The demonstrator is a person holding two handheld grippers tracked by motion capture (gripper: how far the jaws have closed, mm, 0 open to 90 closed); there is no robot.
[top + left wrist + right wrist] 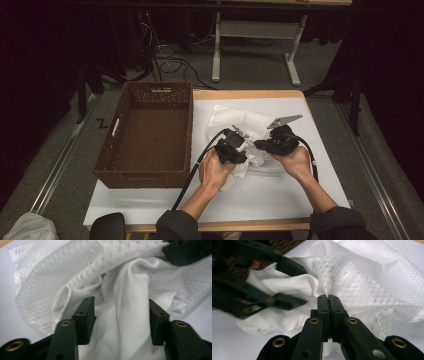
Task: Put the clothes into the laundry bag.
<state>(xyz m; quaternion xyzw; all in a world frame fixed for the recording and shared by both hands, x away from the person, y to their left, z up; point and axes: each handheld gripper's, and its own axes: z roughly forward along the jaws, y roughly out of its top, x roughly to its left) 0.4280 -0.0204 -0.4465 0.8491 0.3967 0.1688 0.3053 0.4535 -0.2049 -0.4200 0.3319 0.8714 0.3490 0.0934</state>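
Two tongs work the white garment point(250, 145) lying just right of the wicker basket point(150, 135): keep your right tongs point(328, 298) pinching its mesh edge while your spread left tongs point(120, 317) close on the fold between them.

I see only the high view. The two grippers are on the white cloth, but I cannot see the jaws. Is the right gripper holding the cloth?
Observer: Yes. In the right gripper view, the right gripper has its jaws pressed together on a fold of the white cloth.
Operator: And the left gripper, is it closed too?
Observer: No. In the left gripper view, the left gripper stands open, with a ridge of cloth between the jaws; the pads do not press it.
Operator: Is the cloth one plain fabric?
Observer: It has two textures: a smooth part between the left jaws, and a mesh-patterned part beside it.
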